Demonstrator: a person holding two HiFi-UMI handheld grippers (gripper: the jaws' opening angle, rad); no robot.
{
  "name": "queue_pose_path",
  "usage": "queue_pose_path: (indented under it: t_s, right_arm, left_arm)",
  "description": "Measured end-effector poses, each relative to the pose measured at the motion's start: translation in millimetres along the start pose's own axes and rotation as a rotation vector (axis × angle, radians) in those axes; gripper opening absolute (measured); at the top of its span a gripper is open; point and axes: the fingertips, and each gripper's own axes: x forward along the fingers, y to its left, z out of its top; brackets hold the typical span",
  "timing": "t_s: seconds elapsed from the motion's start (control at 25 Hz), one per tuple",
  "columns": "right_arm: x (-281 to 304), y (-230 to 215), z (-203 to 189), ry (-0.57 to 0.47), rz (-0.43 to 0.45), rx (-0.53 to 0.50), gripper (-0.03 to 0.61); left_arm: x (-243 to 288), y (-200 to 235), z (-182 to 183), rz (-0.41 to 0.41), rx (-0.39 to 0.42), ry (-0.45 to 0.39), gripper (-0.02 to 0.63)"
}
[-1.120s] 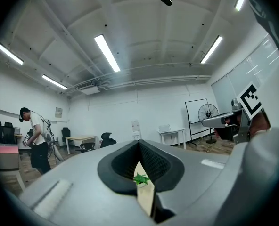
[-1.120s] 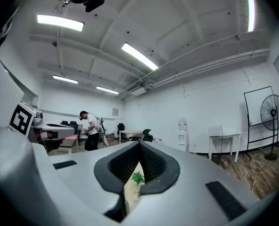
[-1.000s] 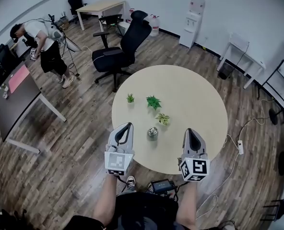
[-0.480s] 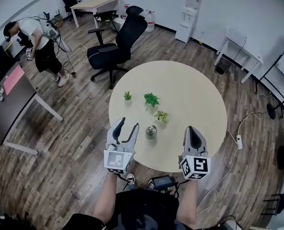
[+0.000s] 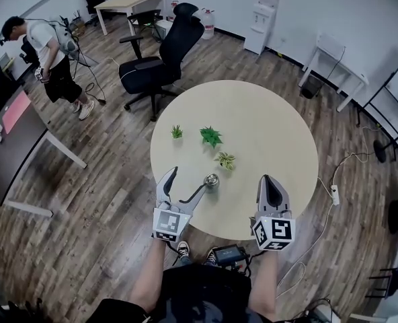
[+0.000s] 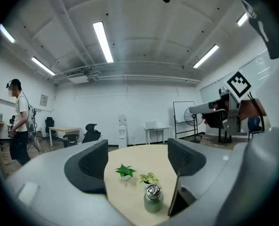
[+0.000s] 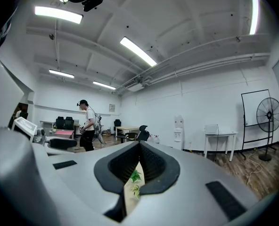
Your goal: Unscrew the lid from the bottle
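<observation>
bottle [image 6: 153, 204]: small, likely light, slick; lid [image 6: 153, 190] on
hold: body and lid rim
left claw [image 5: 187, 180]: apart, bottle just ahead
right claw [image 7: 139, 163]: closed, empty

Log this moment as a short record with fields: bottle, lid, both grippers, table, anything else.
bottle: small green bottle, upright on the table's near side
lid: silver screw lid, on the bottle
left: left gripper open; bottle stands ahead between its fingers, not clamped
right: right gripper shut, holding nothing
table: round beige table
else: three small potted plants beyond the bottle
</observation>
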Motion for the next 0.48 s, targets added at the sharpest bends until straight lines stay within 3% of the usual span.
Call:
queue_pose_path:
  t_s: [0.48]
  right_arm:
    - [1, -6, -30, 0.109, -0.009, -0.041, 0.005]
  left_arm:
    - [55, -54, -191, -0.137, -0.1, 0.268, 0.394]
